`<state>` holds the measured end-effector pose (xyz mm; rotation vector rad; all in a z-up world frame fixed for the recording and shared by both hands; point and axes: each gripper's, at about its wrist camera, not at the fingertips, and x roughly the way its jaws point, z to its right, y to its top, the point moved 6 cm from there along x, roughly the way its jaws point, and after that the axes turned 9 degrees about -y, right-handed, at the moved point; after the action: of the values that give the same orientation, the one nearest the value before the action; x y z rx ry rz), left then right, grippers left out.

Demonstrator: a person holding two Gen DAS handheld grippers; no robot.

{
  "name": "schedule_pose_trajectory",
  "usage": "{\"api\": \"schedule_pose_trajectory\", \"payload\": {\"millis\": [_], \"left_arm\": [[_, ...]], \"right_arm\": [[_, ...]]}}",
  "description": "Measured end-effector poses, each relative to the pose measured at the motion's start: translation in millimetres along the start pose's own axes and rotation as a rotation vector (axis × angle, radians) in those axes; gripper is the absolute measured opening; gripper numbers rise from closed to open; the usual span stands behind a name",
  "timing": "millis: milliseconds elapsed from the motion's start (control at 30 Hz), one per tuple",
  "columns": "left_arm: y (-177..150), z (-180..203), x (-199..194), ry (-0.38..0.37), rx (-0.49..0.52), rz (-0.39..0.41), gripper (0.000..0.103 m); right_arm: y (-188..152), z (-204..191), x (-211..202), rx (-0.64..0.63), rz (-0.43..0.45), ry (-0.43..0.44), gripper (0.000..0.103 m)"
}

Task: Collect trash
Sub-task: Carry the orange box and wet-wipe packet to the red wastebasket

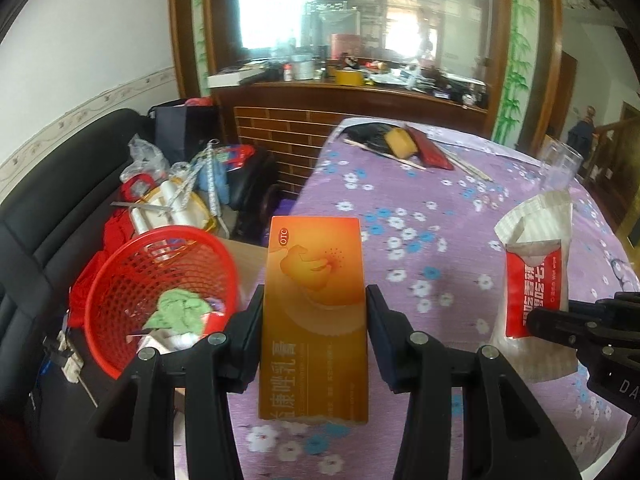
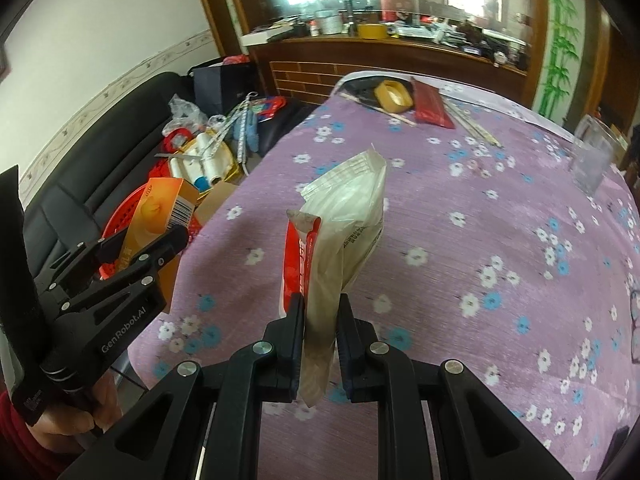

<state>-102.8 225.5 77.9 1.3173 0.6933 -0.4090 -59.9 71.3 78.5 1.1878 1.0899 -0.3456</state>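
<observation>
Two pieces of trash are being carried at once, and neither is sitting in the red basket (image 1: 160,296) yet. The left gripper (image 1: 314,320) is clamping its fingers (image 1: 252,320) against both sides of an orange medicine box (image 1: 314,312), holding it upright at the centre of the left wrist view, just right of the basket at lower left. The right gripper (image 2: 320,328) is pinching its fingers (image 2: 294,332) nearly together on a crumpled white-and-red wrapper (image 2: 340,224), which is standing up at the middle of the right wrist view, above the floral cloth of the bench (image 2: 480,240).

Some waste is already lying in the basket: a green crumpled wad (image 1: 178,308) and scraps beside it. By my judgement the task is partly done, with both held items waiting to be dropped. Further clutter is lying at the bench's far end, upper centre: a tape roll (image 2: 394,96), a red packet (image 2: 430,106) and thin sticks (image 2: 474,126); whether those count as trash I cannot tell.
</observation>
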Motion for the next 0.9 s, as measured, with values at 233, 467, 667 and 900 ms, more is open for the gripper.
{"api": "schedule_pose_trajectory", "payload": {"millis": [233, 467, 667, 900], "left_arm": [[-3.5, -38.9, -9.5, 0.047, -0.049, 0.006, 0.046], [-6.0, -79.4, -18.4, 0.087, -0.1, 0.014, 0.046], [-7.5, -111.0, -22.8, 0.113, -0.147, 0.02, 0.046], [-8.8, -144.5, -28.5, 0.142, -0.196, 0.036, 0.046]], "right_arm": [[5.2, -33.3, 9.1, -0.046, -0.005, 0.037, 0.017], [13.1, -65.5, 17.6, -0.08, -0.008, 0.066, 0.017], [25.4, -90.2, 21.2, -0.113, 0.001, 0.086, 0.017], [44.7, -123.4, 28.4, -0.162, 0.007, 0.113, 0.017]]}}
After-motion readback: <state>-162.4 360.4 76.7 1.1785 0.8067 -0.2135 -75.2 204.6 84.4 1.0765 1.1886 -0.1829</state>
